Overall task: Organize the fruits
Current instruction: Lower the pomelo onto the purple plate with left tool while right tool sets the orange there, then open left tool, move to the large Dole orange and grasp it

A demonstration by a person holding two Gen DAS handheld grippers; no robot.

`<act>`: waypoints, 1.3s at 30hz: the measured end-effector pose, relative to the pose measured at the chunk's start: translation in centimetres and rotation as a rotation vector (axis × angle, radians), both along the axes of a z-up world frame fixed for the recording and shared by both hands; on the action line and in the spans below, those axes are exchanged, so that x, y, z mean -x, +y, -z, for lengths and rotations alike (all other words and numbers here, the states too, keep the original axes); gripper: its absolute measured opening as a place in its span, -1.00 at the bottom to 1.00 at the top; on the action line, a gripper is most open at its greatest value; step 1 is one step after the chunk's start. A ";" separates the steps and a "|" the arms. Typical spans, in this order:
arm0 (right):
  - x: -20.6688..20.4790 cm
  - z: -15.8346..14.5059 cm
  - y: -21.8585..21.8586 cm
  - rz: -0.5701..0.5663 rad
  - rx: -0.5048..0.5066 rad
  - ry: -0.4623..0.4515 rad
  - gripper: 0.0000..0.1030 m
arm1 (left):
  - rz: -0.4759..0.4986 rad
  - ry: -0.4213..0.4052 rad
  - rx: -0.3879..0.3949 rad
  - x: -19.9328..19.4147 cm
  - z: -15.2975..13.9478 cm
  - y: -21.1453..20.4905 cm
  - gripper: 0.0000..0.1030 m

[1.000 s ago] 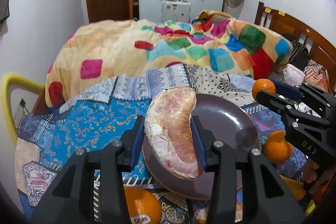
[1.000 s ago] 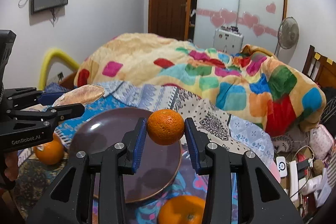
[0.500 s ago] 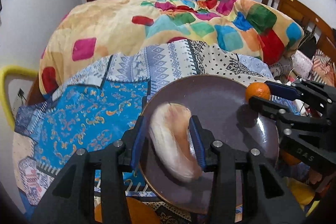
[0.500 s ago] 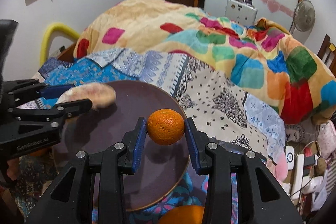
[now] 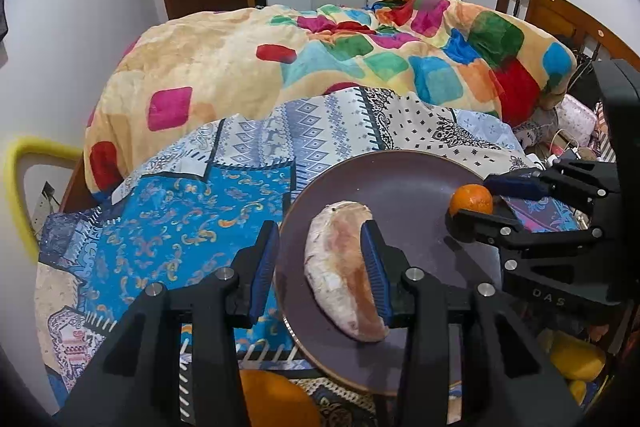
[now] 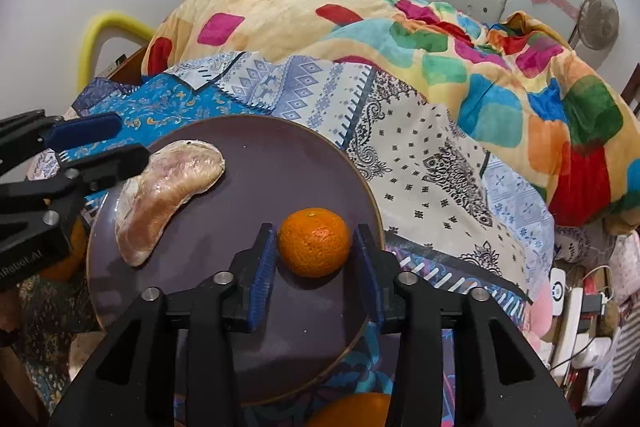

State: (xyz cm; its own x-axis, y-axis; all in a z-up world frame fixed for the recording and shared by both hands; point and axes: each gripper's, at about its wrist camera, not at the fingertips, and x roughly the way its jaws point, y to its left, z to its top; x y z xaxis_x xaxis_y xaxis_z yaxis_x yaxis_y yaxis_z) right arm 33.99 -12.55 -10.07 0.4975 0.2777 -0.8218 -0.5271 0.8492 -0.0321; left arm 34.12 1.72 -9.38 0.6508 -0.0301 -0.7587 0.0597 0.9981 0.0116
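A dark brown plate lies on the patterned bedsheet. A peeled pomelo segment lies on the plate's left part. My left gripper is open, its left finger well clear of the segment and its right finger beside it. A small orange sits on the plate's right part. My right gripper is open, its jaws standing on either side of the orange with small gaps.
Another orange lies just in front of the plate, and one shows below it in the right wrist view. A yellow fruit lies at the right. A colourful blanket is heaped behind. Clutter lies at the bed's right side.
Both grippers came down onto the plate with their fruit. The left jaws opened off the pomelo segment and the right jaws opened off the orange; both fruits now rest on the plate.
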 end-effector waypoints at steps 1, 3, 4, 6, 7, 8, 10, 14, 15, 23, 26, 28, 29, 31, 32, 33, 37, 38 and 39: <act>0.1 -0.2 -0.1 0.000 -0.006 -0.007 -0.09 | -0.001 -0.003 0.002 0.2 -0.1 0.1 -0.18; 0.3 -0.7 -0.3 0.002 -0.031 -0.020 -0.06 | -0.003 -0.009 0.005 0.7 -0.4 0.4 -0.18; 0.5 -1.1 -0.4 0.004 -0.040 -0.026 -0.06 | -0.003 -0.012 0.005 0.9 -0.5 0.5 -0.18; 0.9 -1.7 -0.6 0.007 -0.047 -0.041 -0.06 | -0.008 -0.022 0.001 1.5 -0.9 0.9 -0.18; 1.2 -2.1 -0.7 0.009 -0.052 -0.054 -0.06 | -0.013 -0.030 0.000 1.9 -1.2 1.1 -0.18; 1.5 -2.4 -0.9 0.010 -0.056 -0.065 -0.06 | -0.017 -0.038 0.000 2.3 -1.5 1.4 -0.18; 2.2 -3.1 -1.4 0.013 -0.064 -0.088 -0.06 | -0.026 -0.050 -0.001 3.1 -2.0 1.9 -0.17; 3.5 -4.1 -2.5 0.027 -0.086 -0.115 -0.06 | -0.038 -0.066 0.006 4.5 -2.8 2.9 -0.16; 3.8 -4.3 -2.8 0.030 -0.091 -0.119 -0.06 | -0.040 -0.069 0.010 4.8 -2.9 3.2 -0.14; 6.5 -5.1 -4.6 0.054 -0.098 -0.170 -0.05 | -0.044 -0.072 0.032 7.8 -2.6 4.9 0.16; 7.7 -5.0 -5.2 0.058 -0.092 -0.195 0.11 | -0.044 -0.063 0.042 8.7 -2.0 5.5 0.25; 8.5 -4.9 -5.7 0.069 -0.089 -0.213 0.17 | -0.034 -0.050 0.047 9.1 -1.4 5.8 0.36; 8.8 -4.8 -6.0 0.072 -0.088 -0.216 0.17 | -0.029 -0.043 0.046 9.3 -1.1 5.8 0.44; 9.3 -4.5 -6.4 0.079 -0.087 -0.214 0.18 | -0.031 -0.030 0.033 9.6 -0.5 6.0 0.48; 9.5 -4.3 -6.7 0.082 -0.085 -0.212 0.20 | -0.028 -0.022 0.029 9.7 -0.2 6.0 0.49; 9.7 -4.0 -6.9 0.085 -0.081 -0.210 0.22 | -0.024 -0.014 0.026 9.9 0.2 6.0 0.49; 10.5 -2.8 -7.4 0.093 -0.049 -0.204 0.30 | -0.020 -0.002 0.033 10.4 1.1 6.2 0.62; 10.6 -2.5 -7.6 0.093 -0.046 -0.200 0.30 | -0.016 -0.002 0.037 10.5 1.3 6.2 0.65; 10.7 -2.3 -7.7 0.093 -0.044 -0.195 0.31 | -0.009 0.000 0.038 10.6 1.5 6.0 0.66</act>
State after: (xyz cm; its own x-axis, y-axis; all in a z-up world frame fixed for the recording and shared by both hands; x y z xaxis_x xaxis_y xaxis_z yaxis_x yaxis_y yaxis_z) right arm 23.30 -20.21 -7.75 0.6708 0.2561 -0.6960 -0.4335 0.8969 -0.0877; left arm 23.49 7.77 -10.84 0.6515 -0.0534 -0.7568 0.0508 0.9983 -0.0267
